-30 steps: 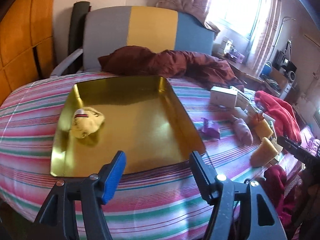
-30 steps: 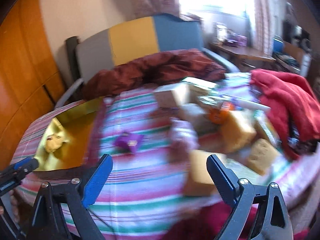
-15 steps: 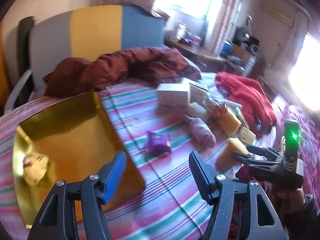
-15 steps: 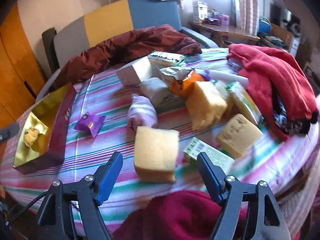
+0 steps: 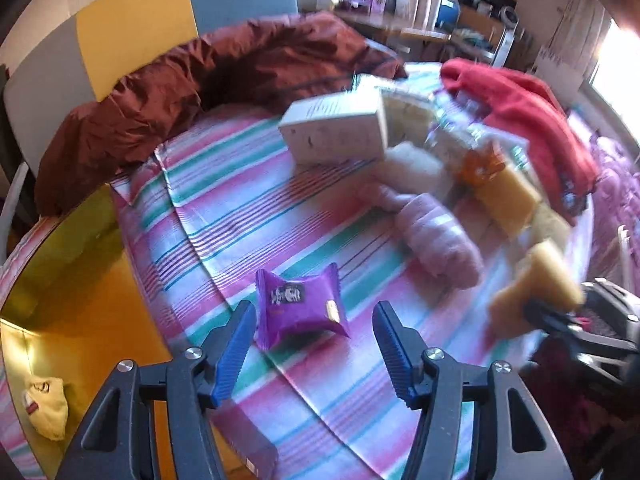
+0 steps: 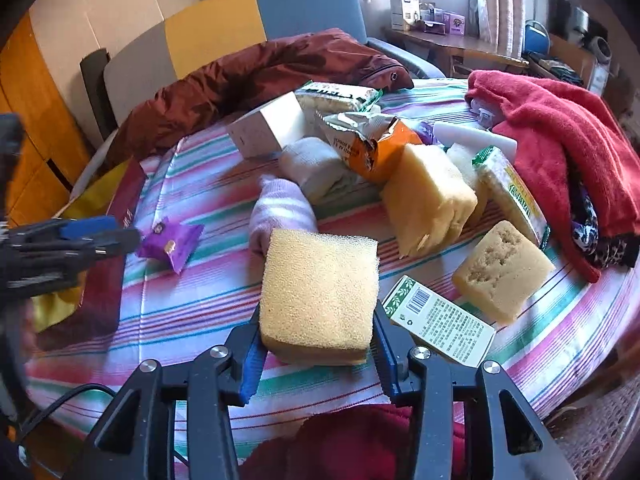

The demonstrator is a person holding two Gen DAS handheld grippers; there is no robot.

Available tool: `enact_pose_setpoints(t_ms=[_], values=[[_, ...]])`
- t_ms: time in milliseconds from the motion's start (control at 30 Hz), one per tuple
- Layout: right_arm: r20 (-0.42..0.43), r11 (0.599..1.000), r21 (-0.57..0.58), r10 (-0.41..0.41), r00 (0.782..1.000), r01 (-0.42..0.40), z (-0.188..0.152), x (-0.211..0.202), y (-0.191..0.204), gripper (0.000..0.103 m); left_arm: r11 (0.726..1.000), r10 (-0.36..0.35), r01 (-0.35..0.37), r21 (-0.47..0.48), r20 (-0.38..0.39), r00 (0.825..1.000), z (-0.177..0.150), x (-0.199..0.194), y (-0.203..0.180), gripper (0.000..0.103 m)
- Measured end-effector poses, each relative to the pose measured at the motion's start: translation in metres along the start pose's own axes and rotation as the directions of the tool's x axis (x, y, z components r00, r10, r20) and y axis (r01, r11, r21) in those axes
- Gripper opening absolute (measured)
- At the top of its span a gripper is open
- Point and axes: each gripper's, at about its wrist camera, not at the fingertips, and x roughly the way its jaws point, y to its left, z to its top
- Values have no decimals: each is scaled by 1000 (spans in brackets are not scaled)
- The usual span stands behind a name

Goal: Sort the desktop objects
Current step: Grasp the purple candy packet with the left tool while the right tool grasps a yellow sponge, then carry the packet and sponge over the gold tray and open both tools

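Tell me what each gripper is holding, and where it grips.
Right gripper clamps the sponge by its near end. Left gripper holds nothing; the purple packet sits between its open jaws.

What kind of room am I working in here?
Most likely a lived-in home room, not a lab: a round table under a striped cloth, a red garment heaped on it, a padded chair behind, and a cluttered desk by the curtained window.

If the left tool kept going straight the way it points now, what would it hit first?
Most likely the purple snack packet, which lies between the left tool's open fingers just ahead of their tips, on the striped cloth. Depth is uncertain.
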Motion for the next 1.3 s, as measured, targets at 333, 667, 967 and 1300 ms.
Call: enact_pose_setpoints(t_ms=[333,667,967,1300], values=[[21,1000,-8,30,999,-30,2,-3,2,47,997,70,-68,19,-135,988,8,55,-3,58],[36,999,-31,21,999,-19,1,-4,5,47,999,36,-34,31,-47,998,1,48,-9,45],[76,999,-47,30,997,-26,2,-12,9,47,991,-60,75,-110,133,989,-19,-27,11,46],[110,985,-93,158,981,-148,5,-30,50,47,944,85,3,-330,253,964,-66,-99,88,46]])
